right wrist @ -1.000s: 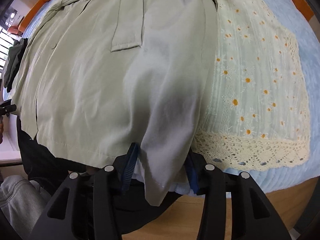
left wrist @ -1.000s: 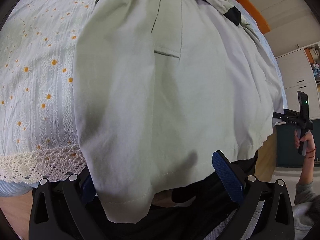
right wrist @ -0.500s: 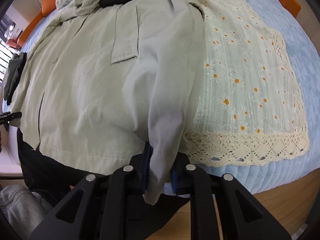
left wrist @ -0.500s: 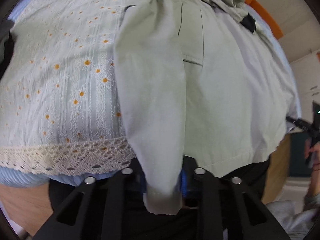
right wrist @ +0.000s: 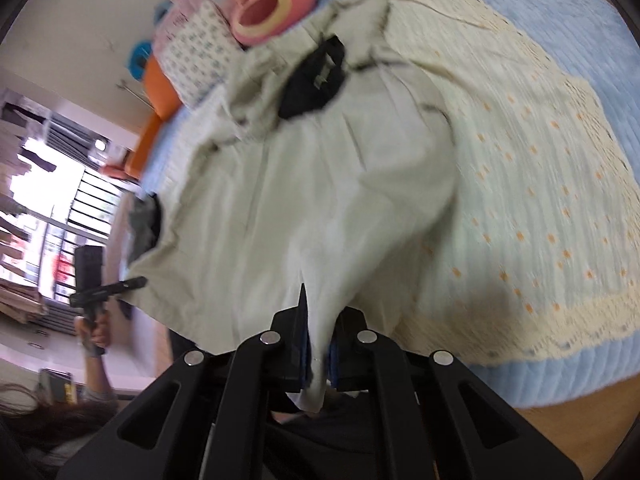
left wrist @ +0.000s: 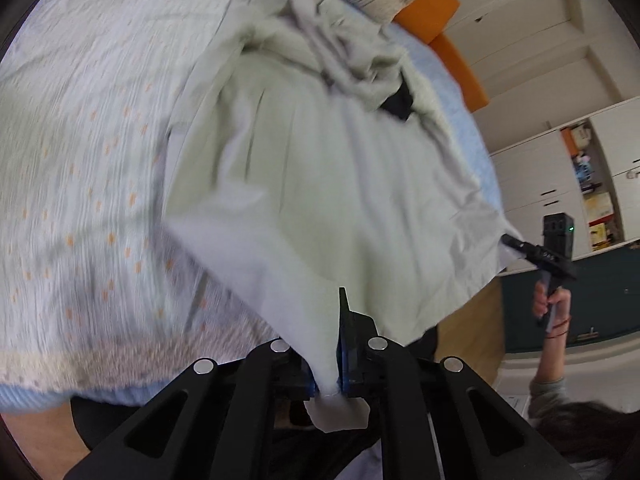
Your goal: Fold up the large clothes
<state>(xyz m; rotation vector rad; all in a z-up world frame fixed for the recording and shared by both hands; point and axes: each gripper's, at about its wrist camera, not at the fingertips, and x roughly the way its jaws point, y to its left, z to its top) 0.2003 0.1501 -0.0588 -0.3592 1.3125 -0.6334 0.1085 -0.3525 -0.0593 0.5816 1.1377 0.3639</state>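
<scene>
Left tool (left wrist: 334,376) and right tool (right wrist: 318,364) each clamped on a hem corner of the coat (left wrist: 320,184), lifted at the bed (right wrist: 560,384) foot edge; long axis stretching ahead toward the pillows (right wrist: 200,52)
</scene>
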